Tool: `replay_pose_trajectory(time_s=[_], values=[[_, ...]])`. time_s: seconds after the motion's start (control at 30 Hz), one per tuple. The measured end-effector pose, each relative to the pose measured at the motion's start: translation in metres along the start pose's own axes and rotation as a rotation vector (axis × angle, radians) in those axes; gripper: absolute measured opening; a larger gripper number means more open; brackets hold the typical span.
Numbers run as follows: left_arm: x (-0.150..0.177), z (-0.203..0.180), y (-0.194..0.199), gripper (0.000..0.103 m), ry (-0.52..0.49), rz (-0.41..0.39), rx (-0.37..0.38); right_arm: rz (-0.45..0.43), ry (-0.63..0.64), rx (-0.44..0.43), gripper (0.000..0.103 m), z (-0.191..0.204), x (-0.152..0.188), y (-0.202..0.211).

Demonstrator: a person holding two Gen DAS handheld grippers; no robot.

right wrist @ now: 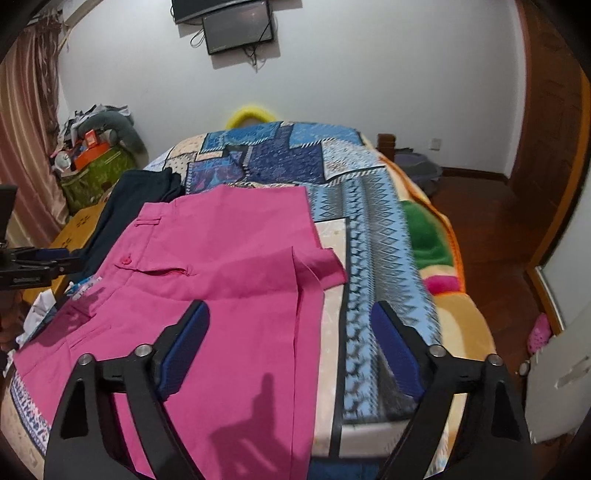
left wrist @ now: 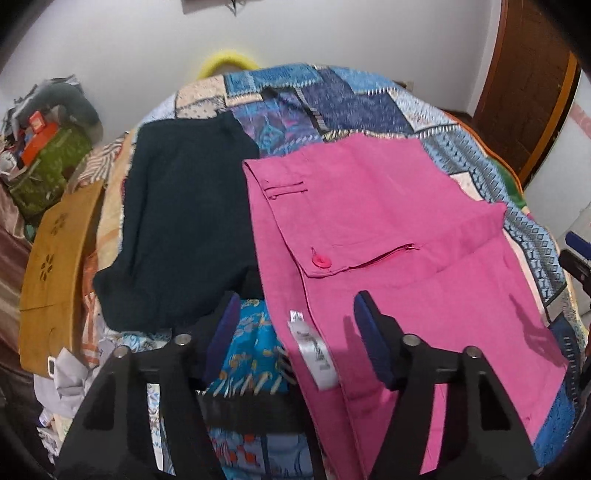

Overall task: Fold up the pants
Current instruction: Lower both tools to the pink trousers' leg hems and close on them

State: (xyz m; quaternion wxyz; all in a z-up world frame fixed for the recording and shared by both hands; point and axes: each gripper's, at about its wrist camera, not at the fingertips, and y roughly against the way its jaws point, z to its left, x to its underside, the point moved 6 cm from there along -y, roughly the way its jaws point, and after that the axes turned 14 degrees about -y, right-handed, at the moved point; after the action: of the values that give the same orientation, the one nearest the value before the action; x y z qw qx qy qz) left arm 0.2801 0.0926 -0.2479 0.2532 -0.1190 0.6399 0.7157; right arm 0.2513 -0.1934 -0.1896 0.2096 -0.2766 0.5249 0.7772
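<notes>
Both grippers hover with fingers spread above pink pants on a patchwork bed.

The left gripper (left wrist: 295, 332) hangs over the waistband end of the pink pants (left wrist: 388, 240), holding nothing; the right gripper (right wrist: 291, 343) is poised over the leg side, its left finger above the fabric and its right one over the bedspread (right wrist: 373, 229), also holding nothing. The pants lie folded and flat across the near part of the bed. Only the left wrist view shows the white care label (left wrist: 314, 354) and the dark garment (left wrist: 184, 221) at 10 o'clock; only the right wrist view shows the wall screen (right wrist: 236, 29) at 12 and wooden floor (right wrist: 491, 221) at 3. Open bedspread lies at 12 to 2 o'clock.
</notes>
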Motion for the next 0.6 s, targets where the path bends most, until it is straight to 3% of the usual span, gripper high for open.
replay_pose_trajectory(time_s=[0.1, 0.23, 0.33, 0.47, 0.53, 0.6], values=[[-0.007, -0.004, -0.017, 0.051, 0.004, 0.040, 0.060, 0.040, 0.023, -0.014, 0.076, 0.002, -0.005, -0.018], [-0.013, -0.005, -0.040, 0.050, 0.052, 0.095, 0.179, 0.111, 0.029, -0.024, 0.069, 0.000, -0.010, -0.044], [-0.012, -0.004, -0.053, 0.050, 0.076, 0.133, 0.212, 0.161, 0.019, -0.030, 0.064, -0.002, -0.013, -0.064], [-0.011, -0.009, -0.056, 0.048, 0.051, 0.134, 0.236, 0.193, 0.012, -0.047, 0.046, -0.006, -0.013, -0.082], [-0.009, -0.012, -0.059, 0.031, 0.041, 0.148, 0.255, 0.198, -0.006, -0.073, 0.041, -0.006, -0.014, -0.085], [-0.006, -0.012, -0.066, 0.027, 0.056, 0.173, 0.280, 0.201, -0.013, -0.095, 0.038, -0.005, -0.018, -0.089]])
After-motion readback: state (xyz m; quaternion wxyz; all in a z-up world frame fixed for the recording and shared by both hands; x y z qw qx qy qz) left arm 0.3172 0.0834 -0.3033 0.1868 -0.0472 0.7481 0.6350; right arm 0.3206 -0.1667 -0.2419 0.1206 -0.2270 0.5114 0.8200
